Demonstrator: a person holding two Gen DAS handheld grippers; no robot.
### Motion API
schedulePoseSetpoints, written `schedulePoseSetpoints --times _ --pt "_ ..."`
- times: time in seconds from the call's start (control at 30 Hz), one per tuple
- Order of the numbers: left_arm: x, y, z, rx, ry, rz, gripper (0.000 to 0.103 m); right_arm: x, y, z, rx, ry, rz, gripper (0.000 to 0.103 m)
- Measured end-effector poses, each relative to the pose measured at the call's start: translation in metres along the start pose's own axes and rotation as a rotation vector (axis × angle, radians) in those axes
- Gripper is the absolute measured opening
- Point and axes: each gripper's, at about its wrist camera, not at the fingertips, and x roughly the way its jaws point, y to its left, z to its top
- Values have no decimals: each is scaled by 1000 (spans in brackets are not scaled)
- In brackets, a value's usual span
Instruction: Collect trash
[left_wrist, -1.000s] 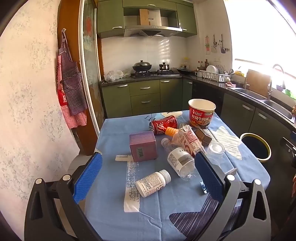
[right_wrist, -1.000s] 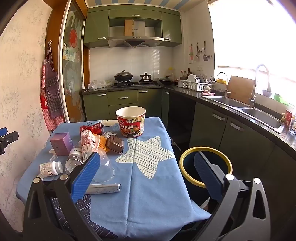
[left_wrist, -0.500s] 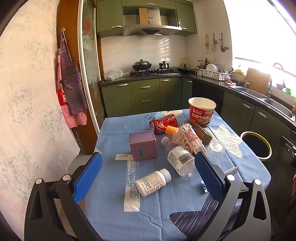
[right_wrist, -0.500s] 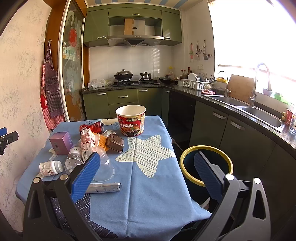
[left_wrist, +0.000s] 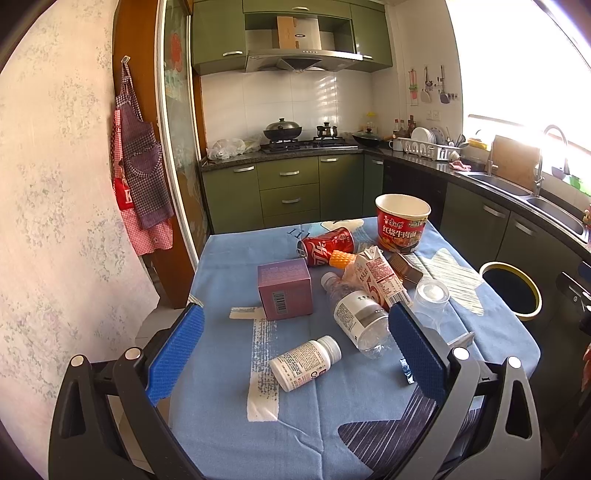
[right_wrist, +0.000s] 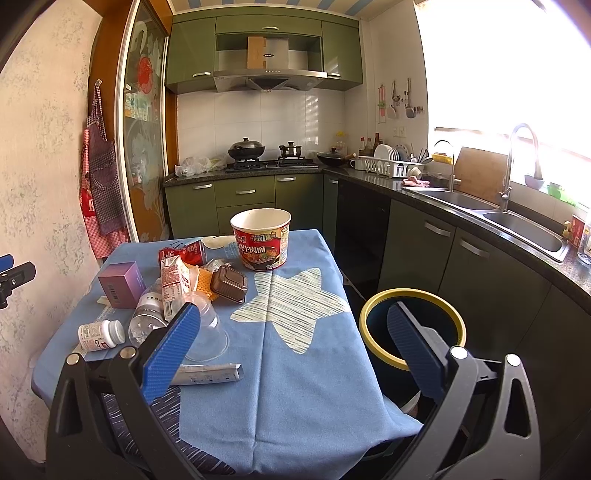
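Note:
Trash lies on a table with a blue cloth (left_wrist: 221, 273): a white pill bottle (left_wrist: 304, 362), a clear water bottle (left_wrist: 356, 314), a purple box (left_wrist: 285, 288), a milk carton (left_wrist: 380, 277), a red can (left_wrist: 327, 246), a red noodle cup (left_wrist: 402, 223), a brown tray (right_wrist: 229, 284) and a clear cup (right_wrist: 207, 338). A yellow-rimmed bin (right_wrist: 412, 328) stands right of the table. My left gripper (left_wrist: 293, 349) is open above the near edge, around the pill bottle's place. My right gripper (right_wrist: 291, 345) is open and empty near the table's front right corner.
A flat silver wrapper (right_wrist: 207, 373) lies near the front edge. Green cabinets (left_wrist: 291, 188), a stove and a sink counter (right_wrist: 517, 221) line the back and right. A papered wall with aprons (left_wrist: 142, 177) is at the left.
Both grippers have barely shifted; the views have moved very slightly. Nothing was taken hold of or moved on the table.

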Motion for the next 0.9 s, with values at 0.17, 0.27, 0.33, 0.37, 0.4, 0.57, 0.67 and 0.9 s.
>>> schedulePoseSetpoints --times 0.17,0.27,0.33,0.37,0.4,0.57,0.67,0.9 --pt "1 -1 -1 1 -2 1 98 2 2 0 5 3 -1 97" --pt "0 -1 0 1 0 0 98 2 1 1 7 4 2 97" --pt "1 -1 -1 3 2 0 98 4 1 0 7 6 2 97" --pt "1 -2 -1 4 3 0 98 4 1 -1 7 7 2 97" --pt "0 -2 -1 4 4 -1 98 3 0 0 7 6 3 97" --pt "1 -2 0 3 4 -3 98 3 1 -2 7 7 1 97" --pt "1 -2 0 3 5 -2 98 3 1 -2 7 7 2 97" --pt "1 -3 -1 4 7 -3 98 4 1 -3 8 13 0 97"
